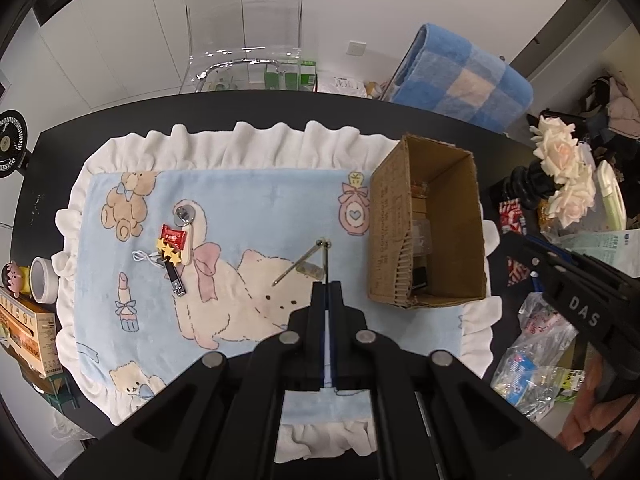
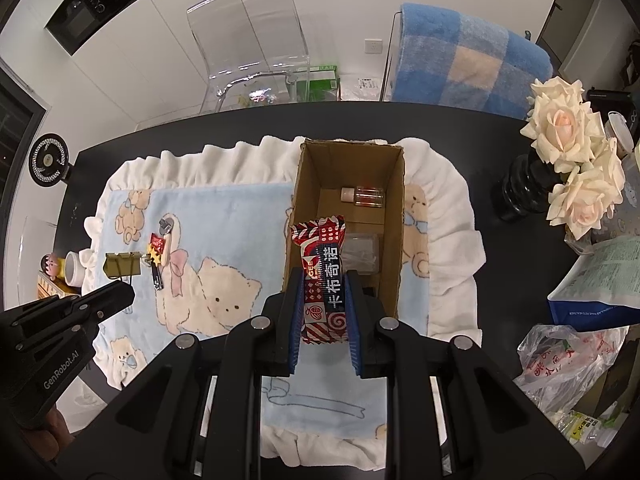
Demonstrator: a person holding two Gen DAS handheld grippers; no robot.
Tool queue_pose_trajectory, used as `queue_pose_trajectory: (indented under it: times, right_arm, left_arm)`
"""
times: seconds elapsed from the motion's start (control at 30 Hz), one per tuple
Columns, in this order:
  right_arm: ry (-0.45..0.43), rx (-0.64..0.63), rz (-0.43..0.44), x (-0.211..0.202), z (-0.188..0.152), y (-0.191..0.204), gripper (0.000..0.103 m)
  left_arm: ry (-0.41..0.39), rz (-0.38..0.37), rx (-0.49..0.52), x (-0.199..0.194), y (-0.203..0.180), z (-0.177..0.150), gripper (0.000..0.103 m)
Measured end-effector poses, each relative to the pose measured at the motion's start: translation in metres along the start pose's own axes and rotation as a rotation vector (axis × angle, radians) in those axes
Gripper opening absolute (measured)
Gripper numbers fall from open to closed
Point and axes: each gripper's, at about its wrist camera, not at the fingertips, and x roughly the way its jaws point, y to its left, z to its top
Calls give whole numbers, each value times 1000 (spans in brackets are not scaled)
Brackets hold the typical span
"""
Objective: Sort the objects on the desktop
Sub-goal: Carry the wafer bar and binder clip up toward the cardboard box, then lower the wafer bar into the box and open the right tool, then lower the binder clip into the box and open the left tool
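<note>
My right gripper (image 2: 323,280) is shut on a red, white and navy snack packet (image 2: 323,276) and holds it upright at the near edge of the open cardboard box (image 2: 394,216). A small glass bottle (image 2: 362,195) and a clear packet (image 2: 362,250) lie inside the box. My left gripper (image 1: 327,286) is shut on a gold binder clip (image 1: 316,258) by its wire handle; the clip also shows in the right wrist view (image 2: 122,266), held above the mat. A red candy (image 1: 173,237), yellow star clip (image 1: 170,251), nail clipper (image 1: 175,280) and metal disc (image 1: 184,214) lie on the blue cartoon mat (image 1: 248,208).
The mat lies on a black table (image 1: 248,108). A vase of cream roses (image 2: 568,152), plastic bags (image 2: 568,356) and a paper pouch (image 2: 600,272) stand to the right. A tape roll (image 1: 42,280), figurine (image 1: 16,278) and carton (image 1: 28,328) sit left. A clear chair (image 1: 244,28) stands behind.
</note>
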Motion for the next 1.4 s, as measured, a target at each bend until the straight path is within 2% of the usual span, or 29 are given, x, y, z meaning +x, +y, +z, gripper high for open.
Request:
queue_pose_trajectory:
  times: [0.07,0.17,0.23,0.3,0.43,0.97,1.4]
  right_arm:
    - [0,3,-1,1,1,0,21]
    - [1,11,-6,1,3,0,29]
    - [-2,17,-8,0,4,-2,59]
    - [-9,19,-23,-2,5,-4,76]
    - [-23,40,-26,-8,5,-12,102]
    - [-34,99,-51,-17,-4,-62,103]
    - [-33,127,-51,-19,-9,-107,103]
  left_arm:
    - [0,2,0,0,2,1,1]
    - [-1,4,1,0,4,2,1]
    - [1,4,3,0,4,3,1]
    - [2,5,6,1,4,3,1]
    - [4,4,14,2,0,4,1]
    - [5,-3,59,10,-38,8,1]
    - [8,-23,114,28,-94,21,1]
